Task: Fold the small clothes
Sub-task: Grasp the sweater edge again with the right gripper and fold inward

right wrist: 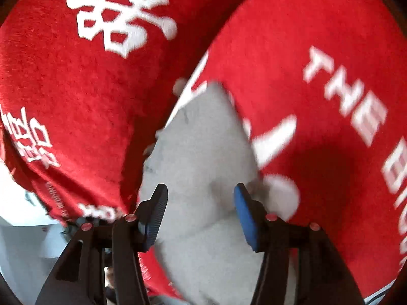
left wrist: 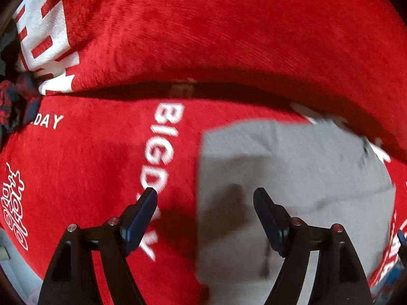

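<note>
A small grey garment [left wrist: 292, 178] lies flat on a red plush blanket [left wrist: 101, 165] with white lettering. In the left wrist view my left gripper [left wrist: 204, 193] is open and empty, hovering over the garment's left edge. In the right wrist view the grey garment [right wrist: 203, 152] runs as a folded strip along the blanket [right wrist: 318, 165], with a crease across it near the fingers. My right gripper [right wrist: 201, 190] is open and empty just above that strip. The images are motion-blurred.
A red cushion or raised blanket fold [left wrist: 229, 30] rises behind the garment, and shows at the left in the right wrist view [right wrist: 76, 89]. A dark plaid pile of clothes [left wrist: 15, 101] sits at the far left. A pale floor [right wrist: 23, 241] shows beyond the blanket's edge.
</note>
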A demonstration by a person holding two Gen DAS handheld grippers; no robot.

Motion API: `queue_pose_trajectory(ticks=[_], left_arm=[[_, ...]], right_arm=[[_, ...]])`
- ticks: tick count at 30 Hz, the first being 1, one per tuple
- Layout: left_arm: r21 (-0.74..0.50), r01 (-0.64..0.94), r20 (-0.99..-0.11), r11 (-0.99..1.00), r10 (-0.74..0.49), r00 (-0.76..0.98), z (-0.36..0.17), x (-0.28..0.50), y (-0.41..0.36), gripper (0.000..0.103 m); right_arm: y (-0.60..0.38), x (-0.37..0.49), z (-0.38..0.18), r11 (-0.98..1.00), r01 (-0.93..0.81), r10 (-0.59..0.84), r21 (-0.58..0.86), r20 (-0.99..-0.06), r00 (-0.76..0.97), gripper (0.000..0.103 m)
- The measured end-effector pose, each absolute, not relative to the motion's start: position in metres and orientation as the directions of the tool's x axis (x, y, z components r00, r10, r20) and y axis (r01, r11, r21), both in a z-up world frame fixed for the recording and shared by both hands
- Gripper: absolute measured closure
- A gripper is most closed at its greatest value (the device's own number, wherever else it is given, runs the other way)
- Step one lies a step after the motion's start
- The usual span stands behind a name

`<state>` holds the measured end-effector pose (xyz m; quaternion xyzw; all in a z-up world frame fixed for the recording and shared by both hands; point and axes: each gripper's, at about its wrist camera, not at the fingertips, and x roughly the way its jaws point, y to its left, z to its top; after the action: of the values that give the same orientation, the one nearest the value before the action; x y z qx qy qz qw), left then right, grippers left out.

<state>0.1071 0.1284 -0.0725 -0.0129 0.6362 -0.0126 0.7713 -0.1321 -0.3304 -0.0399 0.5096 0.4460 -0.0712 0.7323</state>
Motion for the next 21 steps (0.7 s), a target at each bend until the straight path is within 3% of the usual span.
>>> queue_pose_trajectory(ticks=[8, 10, 11, 12, 13, 14, 15, 18, 21], left_arm=[[-0.087, -0.032, -0.990, 0.996, -0.083, 0.111, -0.116, 0.148, 0.132, 0.025], [-0.089, -0.032, -0.989, 0.995, -0.085, 0.124, -0.116, 0.150, 0.130, 0.031], [-0.093, -0.028, -0.988, 0.995, -0.089, 0.130, -0.115, 0.150, 0.128, 0.040], [-0.092, -0.021, -0.987, 0.996, -0.088, 0.138, -0.113, 0.149, 0.125, 0.054], [-0.084, -0.007, -0.986, 0.996, -0.082, 0.148, -0.110, 0.148, 0.121, 0.064], [-0.060, 0.024, -0.984, 0.998, -0.063, 0.165, -0.106, 0.147, 0.115, 0.085], [-0.022, 0.039, -0.984, 0.999, -0.029, 0.178, -0.103, 0.147, 0.110, 0.091], [0.104, 0.057, -0.966, 0.993, 0.087, 0.243, -0.096, 0.145, 0.104, 0.091], [0.119, -0.015, -0.968, 0.993, 0.119, 0.221, -0.105, 0.152, 0.124, 0.091]], right_arm=[[-0.351, -0.066, -0.070, 0.630, 0.611, 0.226, 0.479, -0.866, 0.446, 0.044], [-0.354, -0.058, -0.074, 0.635, 0.619, 0.218, 0.463, -0.876, 0.431, 0.044], [-0.354, -0.055, -0.075, 0.636, 0.619, 0.217, 0.461, -0.876, 0.430, 0.045], [-0.354, -0.051, -0.075, 0.642, 0.617, 0.213, 0.455, -0.879, 0.427, 0.048], [-0.353, -0.047, -0.075, 0.654, 0.613, 0.213, 0.443, -0.885, 0.413, 0.063], [-0.351, -0.042, -0.075, 0.668, 0.606, 0.221, 0.433, -0.892, 0.394, 0.079], [-0.347, -0.038, -0.075, 0.686, 0.595, 0.227, 0.418, -0.901, 0.371, 0.095], [-0.331, -0.028, -0.057, 0.780, 0.519, 0.169, 0.349, -0.916, 0.363, 0.096], [-0.334, -0.030, -0.051, 0.785, 0.524, 0.136, 0.330, -0.917, 0.374, 0.096]])
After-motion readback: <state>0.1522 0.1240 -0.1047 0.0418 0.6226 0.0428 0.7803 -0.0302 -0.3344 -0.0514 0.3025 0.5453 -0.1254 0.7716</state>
